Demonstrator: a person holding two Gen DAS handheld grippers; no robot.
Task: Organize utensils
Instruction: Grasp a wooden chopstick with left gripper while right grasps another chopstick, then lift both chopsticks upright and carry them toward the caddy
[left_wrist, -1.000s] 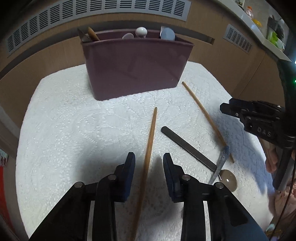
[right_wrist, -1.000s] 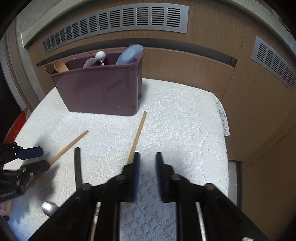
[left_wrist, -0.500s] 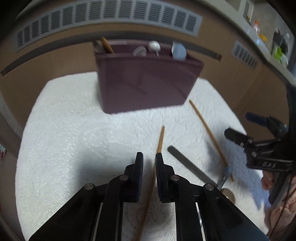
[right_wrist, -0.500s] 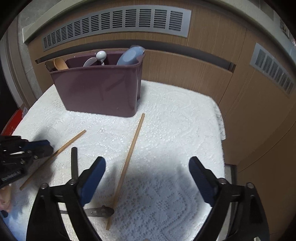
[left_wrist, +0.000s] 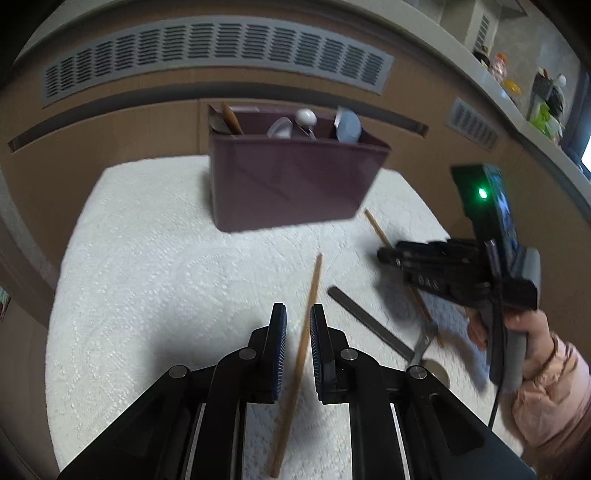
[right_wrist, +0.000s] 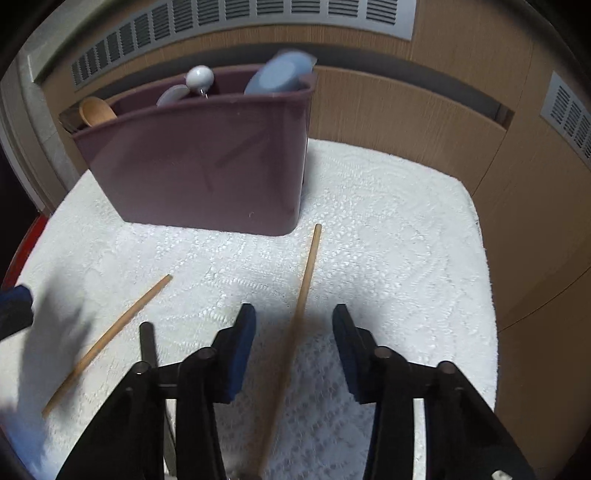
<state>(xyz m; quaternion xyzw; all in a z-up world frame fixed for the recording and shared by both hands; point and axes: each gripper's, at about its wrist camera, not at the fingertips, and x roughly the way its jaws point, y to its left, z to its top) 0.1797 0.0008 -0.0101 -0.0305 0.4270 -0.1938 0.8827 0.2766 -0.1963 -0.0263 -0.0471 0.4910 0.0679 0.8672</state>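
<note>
Left wrist view: left gripper (left_wrist: 298, 325), jaws nearly closed on a wooden chopstick (left_wrist: 302, 347). Whether the pads actually press it is hard to tell, a thin gap shows on each side. The chopstick is thin, light brown and straight, long axis running away from the camera, far tip tilted slightly right toward the maroon utensil bin (left_wrist: 291, 181). The bin stands at the back of the white lace-covered bench (left_wrist: 155, 266), with spoons and a wooden handle sticking out. Second chopstick (left_wrist: 384, 240) lies to the right, diagonal, partly under the right gripper (left_wrist: 384, 255). A dark flat metal handle (left_wrist: 365, 321) lies between the two chopsticks.

Right wrist view: right gripper's jaws are closing, pads still clear of the second chopstick (right_wrist: 301, 306) lying between them. Its long axis points forward, far tip just beside the bin's (right_wrist: 207, 166) right front corner. The other chopstick (right_wrist: 122, 328) lies diagonal at left.
</note>
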